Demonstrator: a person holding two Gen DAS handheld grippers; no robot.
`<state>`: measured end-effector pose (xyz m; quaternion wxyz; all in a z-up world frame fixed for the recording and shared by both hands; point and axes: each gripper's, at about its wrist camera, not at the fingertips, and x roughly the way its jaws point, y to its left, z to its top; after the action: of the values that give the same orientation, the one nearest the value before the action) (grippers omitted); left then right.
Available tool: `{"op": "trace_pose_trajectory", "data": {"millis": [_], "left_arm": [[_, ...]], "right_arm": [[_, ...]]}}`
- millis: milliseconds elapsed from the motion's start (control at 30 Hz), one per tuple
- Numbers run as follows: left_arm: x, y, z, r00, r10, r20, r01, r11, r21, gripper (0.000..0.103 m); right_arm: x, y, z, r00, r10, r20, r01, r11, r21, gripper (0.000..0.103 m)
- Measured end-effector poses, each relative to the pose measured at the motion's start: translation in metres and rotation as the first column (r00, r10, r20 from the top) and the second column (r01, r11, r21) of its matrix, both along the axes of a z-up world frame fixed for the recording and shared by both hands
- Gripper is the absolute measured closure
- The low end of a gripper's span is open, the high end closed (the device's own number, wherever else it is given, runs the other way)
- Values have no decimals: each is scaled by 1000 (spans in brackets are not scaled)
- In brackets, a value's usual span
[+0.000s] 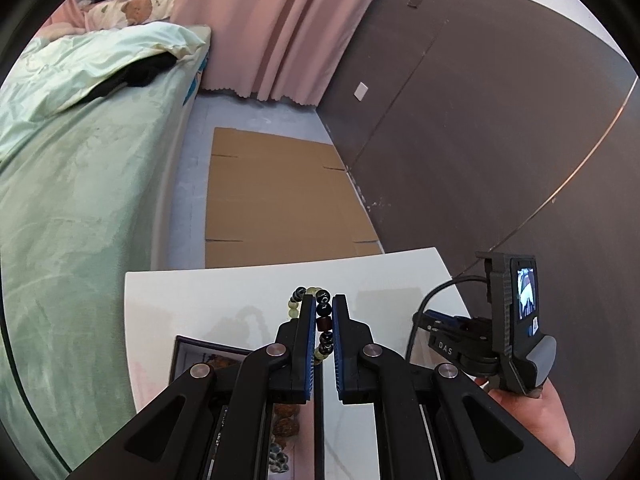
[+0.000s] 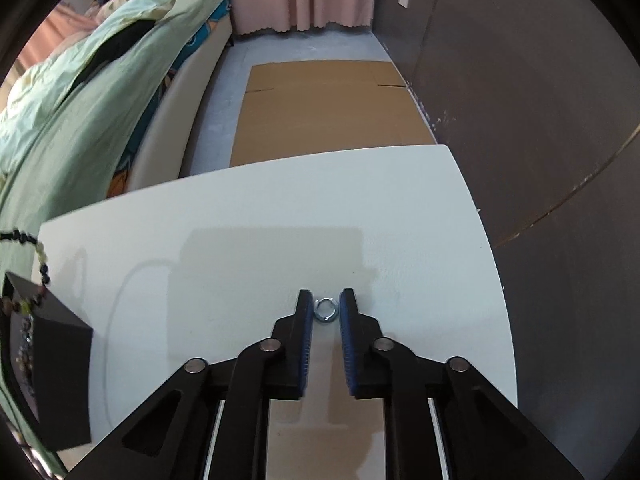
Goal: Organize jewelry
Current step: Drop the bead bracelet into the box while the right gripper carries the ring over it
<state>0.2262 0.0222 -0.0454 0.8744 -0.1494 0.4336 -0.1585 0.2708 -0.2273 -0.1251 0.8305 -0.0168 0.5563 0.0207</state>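
Observation:
My left gripper [image 1: 323, 304] is shut on a beaded bracelet [image 1: 320, 316] of dark and pale green beads, held above the white table [image 1: 248, 292] and over a black jewelry box [image 1: 192, 354]. The box holds brown beads [image 1: 286, 426]. In the right wrist view the bracelet [image 2: 38, 256] hangs at the far left above the black box [image 2: 60, 364]. My right gripper [image 2: 326, 300] is open, its fingers on either side of a small silver ring [image 2: 327, 310] lying on the table [image 2: 280, 208]. The right gripper also shows in the left wrist view [image 1: 444, 326].
A bed with a green cover [image 1: 80, 184] runs along the left. A flat cardboard sheet [image 1: 276, 196] lies on the floor beyond the table. A dark wall [image 1: 480, 140] stands at the right and pink curtains [image 1: 280, 28] hang at the back.

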Motion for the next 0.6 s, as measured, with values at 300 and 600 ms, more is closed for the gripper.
{"op": "trace_pose_trajectory", "data": {"millis": [300,600], "left_arm": [[-14,11,16,999,13,33,-12,1000,-15,95],[-35,17,25,999,16,49,-16,1000,7,95]], "right_arm": [[-10,-11,19,1000,-13,21,10,991,130,89],[-32,-8,43,996,5,88,-24,977,210,89]]}}
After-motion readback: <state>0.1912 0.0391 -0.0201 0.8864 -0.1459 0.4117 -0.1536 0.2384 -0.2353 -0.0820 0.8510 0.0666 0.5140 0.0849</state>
